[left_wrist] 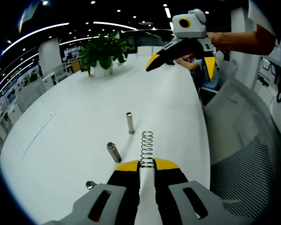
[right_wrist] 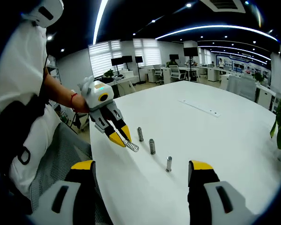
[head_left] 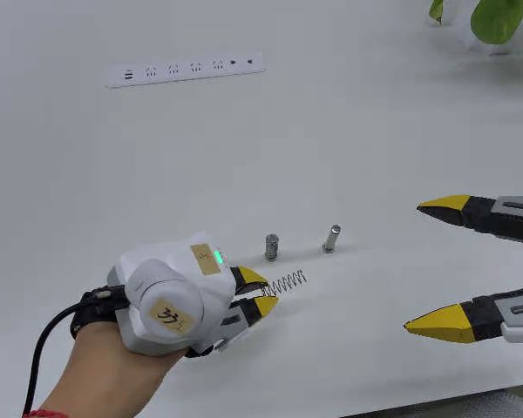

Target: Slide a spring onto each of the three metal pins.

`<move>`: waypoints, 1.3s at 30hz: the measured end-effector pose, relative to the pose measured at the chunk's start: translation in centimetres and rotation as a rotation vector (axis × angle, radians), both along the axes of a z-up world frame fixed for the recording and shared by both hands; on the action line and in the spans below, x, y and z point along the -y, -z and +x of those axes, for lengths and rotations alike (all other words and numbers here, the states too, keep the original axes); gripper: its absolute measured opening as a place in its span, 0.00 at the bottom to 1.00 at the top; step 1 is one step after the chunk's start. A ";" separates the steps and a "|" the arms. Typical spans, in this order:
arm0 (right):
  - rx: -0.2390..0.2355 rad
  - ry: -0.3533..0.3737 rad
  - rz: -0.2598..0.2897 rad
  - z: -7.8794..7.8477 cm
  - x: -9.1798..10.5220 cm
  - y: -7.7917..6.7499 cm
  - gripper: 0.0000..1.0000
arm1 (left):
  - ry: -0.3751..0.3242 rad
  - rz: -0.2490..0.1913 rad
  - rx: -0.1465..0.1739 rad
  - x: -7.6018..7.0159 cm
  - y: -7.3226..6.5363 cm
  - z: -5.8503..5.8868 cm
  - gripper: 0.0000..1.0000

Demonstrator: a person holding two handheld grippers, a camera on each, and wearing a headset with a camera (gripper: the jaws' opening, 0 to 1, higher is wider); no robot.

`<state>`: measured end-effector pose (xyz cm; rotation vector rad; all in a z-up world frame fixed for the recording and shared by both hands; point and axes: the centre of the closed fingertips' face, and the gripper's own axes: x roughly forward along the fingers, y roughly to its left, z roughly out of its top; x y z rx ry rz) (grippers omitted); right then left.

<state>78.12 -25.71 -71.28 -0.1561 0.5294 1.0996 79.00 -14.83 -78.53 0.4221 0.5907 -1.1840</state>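
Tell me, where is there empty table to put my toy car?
Biggest bare patch: from the power strip down to the pin with a spring. Another: between the bare pin and the open right gripper. Crowded: around the left gripper, its jaws shut on a spring beside those pins.

My right gripper [right_wrist: 142,166] shows its yellow-tipped jaws spread wide over the white table [right_wrist: 215,150]. Past them three pins stand upright in a slanting row: the bare pin [right_wrist: 169,163] closest to me, then the middle pin [right_wrist: 152,146] and the far pin [right_wrist: 140,134], both ribbed with coils. My left gripper [right_wrist: 122,138] reaches in from the left with its jaws pinched on one end of a loose spring [right_wrist: 132,146], whose free end lies near the far pin's foot, and a power strip [right_wrist: 199,107] lies well beyond.
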 end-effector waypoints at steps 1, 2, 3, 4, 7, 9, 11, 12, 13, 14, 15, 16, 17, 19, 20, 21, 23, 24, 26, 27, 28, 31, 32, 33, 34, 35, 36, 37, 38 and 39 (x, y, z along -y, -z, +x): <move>-0.005 0.003 0.008 0.1 -0.2 -0.3 0.80 | -0.003 -0.016 0.007 0.1 -0.5 0.1 0.11; -0.006 0.011 0.031 0.3 -0.6 -1.0 0.79 | -0.009 -0.043 0.010 0.3 -1.3 0.1 0.11; -0.003 0.021 0.055 0.5 -1.0 -1.5 0.78 | -0.014 -0.058 0.011 0.3 -1.7 0.2 0.11; 0.002 0.033 0.093 0.8 -1.5 -2.4 0.76 | -0.021 -0.076 0.017 0.4 -2.4 0.3 0.11; -0.008 0.068 0.174 1.4 -2.6 -4.1 0.70 | -0.043 -0.127 0.025 0.4 -3.9 0.6 0.11; -0.016 0.094 0.224 1.8 -3.4 -5.0 0.66 | -0.062 -0.168 0.028 0.5 -5.1 0.9 0.11; -0.023 0.113 0.274 2.1 -4.0 -5.8 0.60 | -0.076 -0.207 0.033 0.6 -6.2 1.1 0.11; -0.028 0.138 0.311 2.4 -4.4 -6.3 0.58 | -0.084 -0.228 0.036 0.7 -6.8 1.2 0.11; -0.038 0.150 0.338 2.5 -4.7 -6.6 0.55 | -0.087 -0.243 0.040 0.7 -7.4 1.2 0.11; -0.050 0.164 0.361 2.7 -5.0 -6.8 0.53 | -0.094 -0.261 0.042 0.8 -8.0 1.3 0.11; -0.053 0.179 0.372 2.9 -5.1 -6.9 0.51 | -0.099 -0.275 0.044 0.9 -8.5 1.4 0.11; -0.053 0.188 0.381 3.1 -5.3 -7.0 0.48 | -0.101 -0.285 0.045 0.9 -8.9 1.4 0.11; -0.058 0.194 0.393 3.2 -5.5 -7.1 0.46 | -0.104 -0.299 0.050 1.0 -9.4 1.5 0.11; -0.100 0.232 0.468 3.5 -6.0 -7.6 0.41 | -0.116 -0.337 0.053 1.2 -10.5 1.7 0.11; -0.112 0.235 0.489 3.6 -6.1 -7.7 0.39 | -0.118 -0.349 0.054 1.3 -10.8 1.8 0.11; -0.111 0.238 0.497 3.7 -6.2 -7.8 0.38 | -0.119 -0.358 0.055 1.3 -11.1 1.8 0.11; -0.115 0.253 0.501 3.9 -6.1 -7.7 0.35 | -0.124 -0.372 0.059 1.4 -11.5 2.0 0.11; -0.119 0.257 0.504 3.9 -6.2 -7.7 0.33 | -0.125 -0.376 0.059 1.4 -11.7 2.0 0.11; -0.141 0.273 0.544 4.2 -6.4 -8.0 0.30 | -0.130 -0.410 0.053 1.8 -12.3 2.0 0.11; -0.155 0.272 0.552 4.2 -6.6 -8.1 0.30 | -0.129 -0.418 0.052 1.9 -12.5 2.0 0.11; -0.162 0.267 0.553 4.1 -6.7 -8.1 0.29 | -0.128 -0.421 0.052 2.0 -12.6 2.0 0.11; -0.174 0.265 0.563 4.1 -7.2 -8.1 0.28 | -0.126 -0.438 0.051 2.2 -13.0 1.9 0.11; -0.177 0.265 0.568 4.1 -7.3 -8.2 0.27 | -0.127 -0.443 0.049 2.3 -13.1 1.9 0.11; -0.183 0.268 0.576 4.1 -7.3 -8.2 0.26 | -0.127 -0.447 0.048 2.3 -13.2 1.9 0.11; -0.188 0.267 0.584 4.2 -7.4 -8.3 0.25 | -0.127 -0.451 0.048 2.3 -13.3 1.9 0.11; -0.187 0.268 0.586 4.2 -7.5 -8.4 0.24 | -0.126 -0.453 0.048 2.4 -13.4 1.9 0.11; -0.186 0.270 0.590 4.2 -7.5 -8.5 0.23 | -0.126 -0.454 0.048 2.4 -13.4 1.9 0.11; -0.187 0.269 0.595 4.3 -7.5 -8.5 0.21 | -0.128 -0.457 0.046 2.4 -13.5 1.9 0.11; -0.190 0.267 0.597 4.2 -7.6 -8.6 0.19 | -0.129 -0.462 0.044 2.4 -13.5 1.9 0.11; -0.190 0.265 0.597 4.2 -7.6 -8.6 0.18 | -0.130 -0.466 0.042 2.4 -13.6 1.9 0.11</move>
